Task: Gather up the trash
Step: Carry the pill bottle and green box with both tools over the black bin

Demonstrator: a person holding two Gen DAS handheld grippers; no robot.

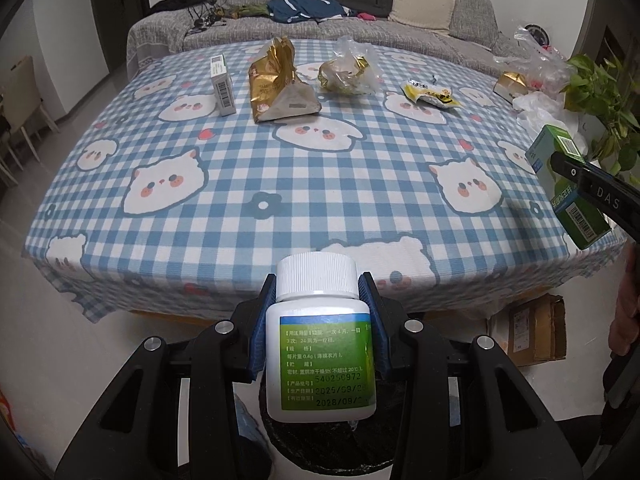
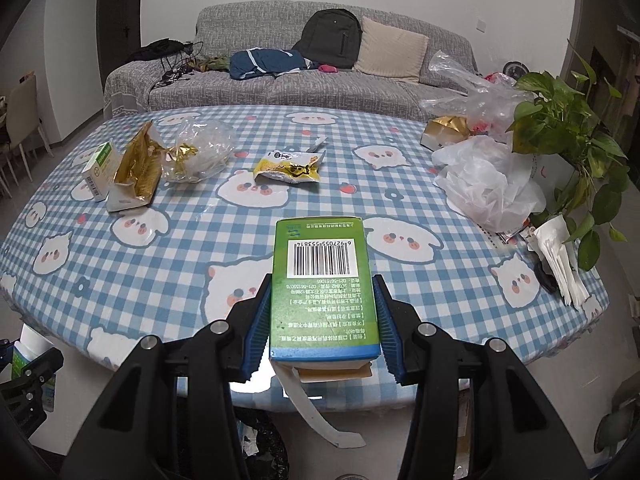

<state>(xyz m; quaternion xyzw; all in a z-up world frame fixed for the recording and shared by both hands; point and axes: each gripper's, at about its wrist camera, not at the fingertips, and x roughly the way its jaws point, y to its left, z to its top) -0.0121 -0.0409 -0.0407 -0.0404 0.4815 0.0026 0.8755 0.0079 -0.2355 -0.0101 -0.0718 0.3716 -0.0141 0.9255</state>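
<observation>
Holding trash in both grippers | left gripper (image 1: 320, 320) pinches bottle (image 1: 322, 352) at 6 o'clock, rigid, slick, gripped below cap | right gripper (image 2: 322, 320) pinches box (image 2: 322, 292), light, crushable, held by sides | we judge bin next

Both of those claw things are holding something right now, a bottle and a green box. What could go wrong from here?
The white bottle is smooth and round, and the left gripper clamps only its sides, so it might slip or twist out. The green box in the right gripper has its bottom flap hanging open, so anything inside could drop. Both are held near the table edge, so a dropped piece would likely reach the floor.
</observation>
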